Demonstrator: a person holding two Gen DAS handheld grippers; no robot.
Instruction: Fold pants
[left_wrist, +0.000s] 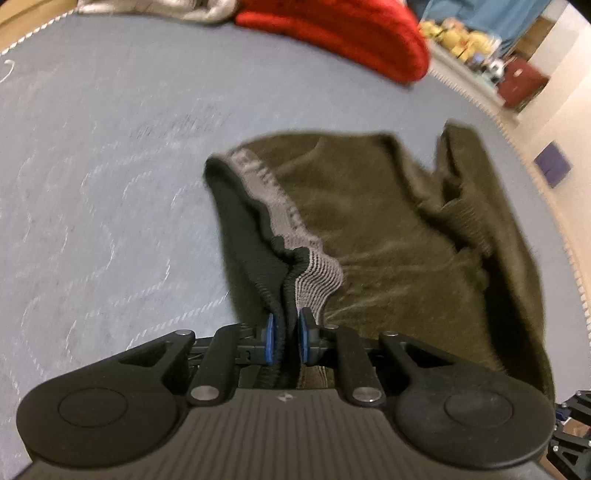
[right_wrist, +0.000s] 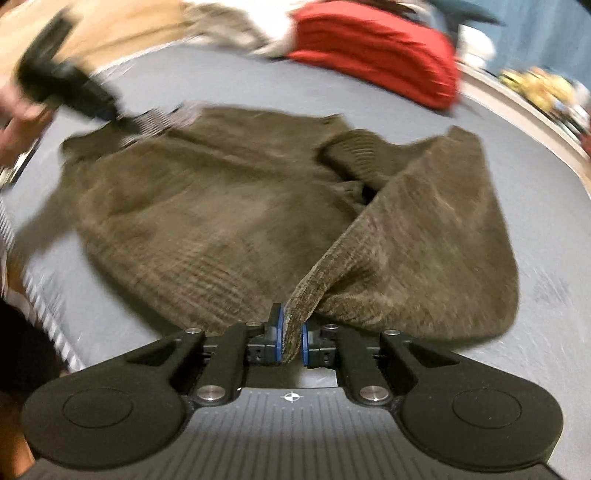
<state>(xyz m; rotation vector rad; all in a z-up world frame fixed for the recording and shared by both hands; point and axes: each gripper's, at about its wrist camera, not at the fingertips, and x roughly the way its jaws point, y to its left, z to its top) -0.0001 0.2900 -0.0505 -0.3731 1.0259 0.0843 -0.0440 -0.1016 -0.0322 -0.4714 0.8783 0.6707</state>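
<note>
Blue-grey quilted padding covers the surface (left_wrist: 92, 155), with white stitching along its edges. Your olive corduroy pants (right_wrist: 229, 229) lie on it, well inside the near edge, bunched and partly doubled over, one flap crossing the other toward the right side.

Left tongs (left_wrist: 285, 338): pressed together on the waistband (left_wrist: 295, 273), pinching the black and grey ribbed elastic between the blue pads (left_wrist: 269, 338). The band rises from the cloth into the grip. In the right wrist view, these tongs (right_wrist: 107, 110) appear blurred at the pants' far left corner, with your hand (right_wrist: 18, 122) behind them.

Right tongs (right_wrist: 291, 341): pressed together on a fold of corduroy at the pants' near edge, the cloth standing up as a ridge between the pads (right_wrist: 279, 339).

A red folded cloth (left_wrist: 343, 37) sits at the far edge of the surface, with a grey garment (left_wrist: 155, 7) beside it to the left. Both views show motion blur.
</note>
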